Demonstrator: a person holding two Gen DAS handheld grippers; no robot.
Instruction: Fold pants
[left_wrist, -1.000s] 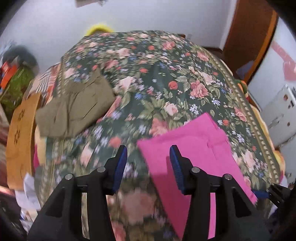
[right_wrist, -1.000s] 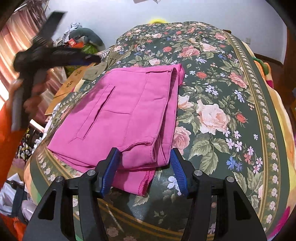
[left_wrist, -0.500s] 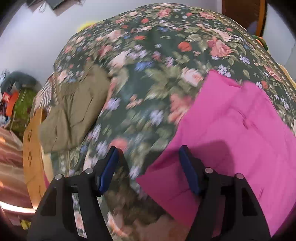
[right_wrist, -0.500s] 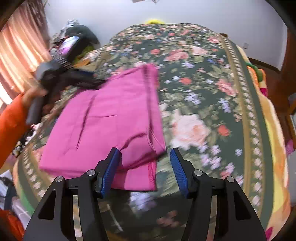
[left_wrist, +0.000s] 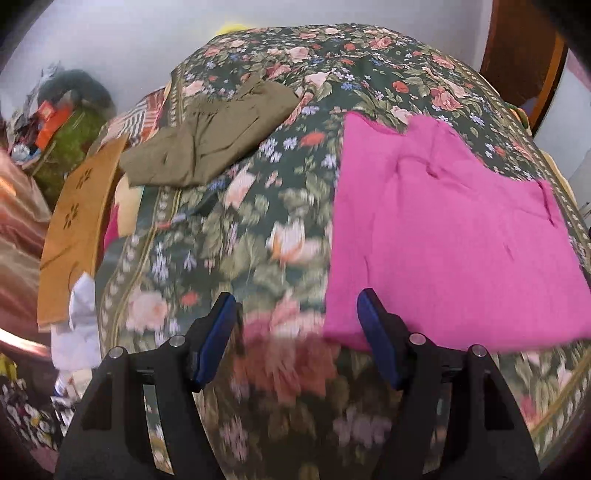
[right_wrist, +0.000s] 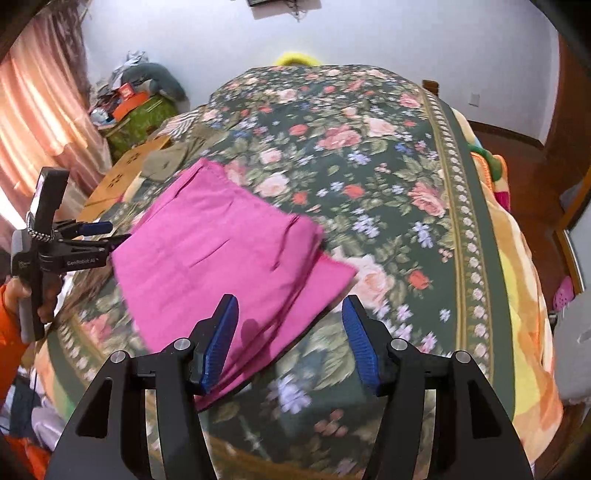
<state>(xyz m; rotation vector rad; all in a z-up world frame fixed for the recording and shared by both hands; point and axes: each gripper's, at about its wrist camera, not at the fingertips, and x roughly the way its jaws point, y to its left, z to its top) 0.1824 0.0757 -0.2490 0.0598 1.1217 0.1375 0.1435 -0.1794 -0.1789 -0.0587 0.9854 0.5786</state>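
A: Where are the pants (right_wrist: 221, 254)?

B: Flat on the bed (right_wrist: 388, 192), folded into a pink rectangle on the floral cover. From the right wrist camera they lie toward the near left part of the bed, one lower layer sticking out past the top layer at the near right corner.

A: Is either hand-held gripper grasping them?

B: No. The right hand-held gripper (right_wrist: 290, 339) hangs over the pants' near edge, and its jaws are opening. Pink cloth shows in the gap between the blue pads (right_wrist: 218, 343), but it lies below them and the pads do not press on it.

A: And the left one?

B: The left hand-held gripper (left_wrist: 295, 332) is released, jaws wide apart. Its own camera shows mostly the floral cover between the pads; the pants' near left corner sits just by the right-side pad (left_wrist: 376, 343), not pinched. From the right wrist camera it appears at the pants' left edge, held by a hand (right_wrist: 46, 295) with an orange sleeve (right_wrist: 9, 321).

A: Anything else on the bed?

B: An olive garment (left_wrist: 210, 144), folded, near the far left corner, well apart from the pants. Beside the bed on that side is a brown board (left_wrist: 77, 229), and clutter against the wall. The near cover is blurred in both views.
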